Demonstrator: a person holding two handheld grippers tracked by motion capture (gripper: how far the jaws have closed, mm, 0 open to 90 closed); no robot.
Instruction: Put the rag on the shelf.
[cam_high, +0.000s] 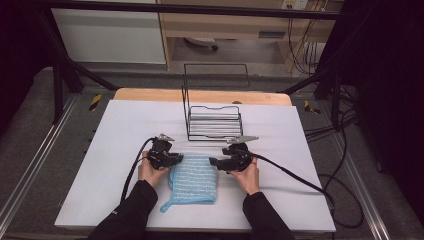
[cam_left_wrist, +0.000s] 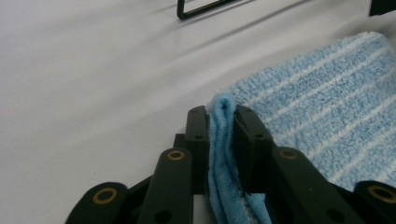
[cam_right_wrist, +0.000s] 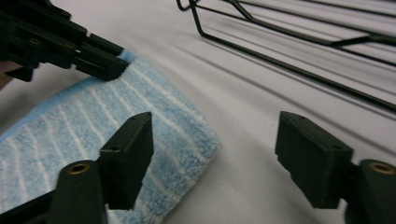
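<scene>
A blue towel with white stripes (cam_high: 194, 179) lies folded on the white table top, a hanging loop at its near left corner. My left gripper (cam_high: 177, 159) is shut on the towel's far left corner; in the left gripper view the folded blue edge (cam_left_wrist: 223, 140) is pinched between the two pads (cam_left_wrist: 198, 135). My right gripper (cam_high: 214, 161) stands open at the towel's far right corner. In the right gripper view that corner (cam_right_wrist: 201, 140) lies just below and between the spread jaws without touching them, and the left gripper (cam_right_wrist: 100, 60) shows farther off on the towel (cam_right_wrist: 70, 126).
A black wire rack (cam_high: 214, 122) stands just behind the towel and both grippers, its bars also in the right gripper view (cam_right_wrist: 289, 51). The white table top (cam_high: 125, 130) stretches to both sides. Cables trail from each gripper, the right one across the table.
</scene>
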